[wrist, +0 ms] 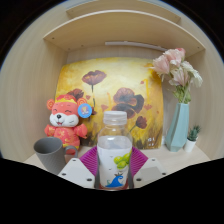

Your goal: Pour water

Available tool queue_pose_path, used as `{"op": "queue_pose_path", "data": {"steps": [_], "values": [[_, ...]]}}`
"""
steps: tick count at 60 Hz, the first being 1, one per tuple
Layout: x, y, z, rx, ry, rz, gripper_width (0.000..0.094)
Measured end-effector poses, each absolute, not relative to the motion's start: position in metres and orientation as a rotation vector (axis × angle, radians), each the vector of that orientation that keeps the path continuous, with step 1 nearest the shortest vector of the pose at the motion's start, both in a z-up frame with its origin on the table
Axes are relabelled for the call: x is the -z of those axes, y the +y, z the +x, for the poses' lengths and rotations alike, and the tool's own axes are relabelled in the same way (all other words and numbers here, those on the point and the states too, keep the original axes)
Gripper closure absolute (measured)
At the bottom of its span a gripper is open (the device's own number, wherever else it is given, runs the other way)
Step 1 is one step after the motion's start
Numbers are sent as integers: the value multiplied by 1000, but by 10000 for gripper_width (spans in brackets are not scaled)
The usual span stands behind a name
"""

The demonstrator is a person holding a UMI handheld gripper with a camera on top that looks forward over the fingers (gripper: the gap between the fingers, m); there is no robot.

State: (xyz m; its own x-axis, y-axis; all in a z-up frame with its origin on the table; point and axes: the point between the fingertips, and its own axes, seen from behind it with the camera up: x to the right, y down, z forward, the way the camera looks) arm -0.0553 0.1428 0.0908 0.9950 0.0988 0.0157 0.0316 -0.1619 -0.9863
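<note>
The gripper point(115, 170) holds a bottle point(115, 150) upright between its two fingers, the pink pads point(92, 158) showing at either side of the bottle's lower half. The pads look pressed against its sides, so I take the fingers to be clamped on it rather than merely around it. The bottle is clear plastic with a white cap point(115, 118) and a label carrying green fruit; its long axis stands straight up, cap toward the shelf above.

Just beyond the left finger, and a little farther back, sits a grey cup point(48, 155) on the pale table point(160, 152), mouth open upward. That is the relation the pour hangs on: the cup lies to the left of the bottle, near but not touching, so the bottle would have to tip leftward to bring its mouth over the rim. The cap appears to be on, which would block any pour.

Behind the cup sits an orange toy bear point(66, 118), then a poppy painting point(110, 95) against the wall, and to the right a blue vase point(178, 125) of pink flowers point(176, 66).
</note>
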Motion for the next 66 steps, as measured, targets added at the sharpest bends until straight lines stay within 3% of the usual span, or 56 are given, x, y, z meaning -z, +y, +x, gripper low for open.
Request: {"op": "queue_pose_path", "data": {"steps": [8, 19, 25, 28, 53, 66], "values": [[-91, 141, -54, -72, -79, -1721, 529], [-86, 136, -55, -49, -97, -1768, 374], [-81, 120, -50, -21, -83, -1814, 146], [-80, 108, -51, -32, -77, -1831, 90], [-57, -62, -71, -148, -4, -1982, 82], [-80, -118, -69, -140, -7, -1984, 85]]}}
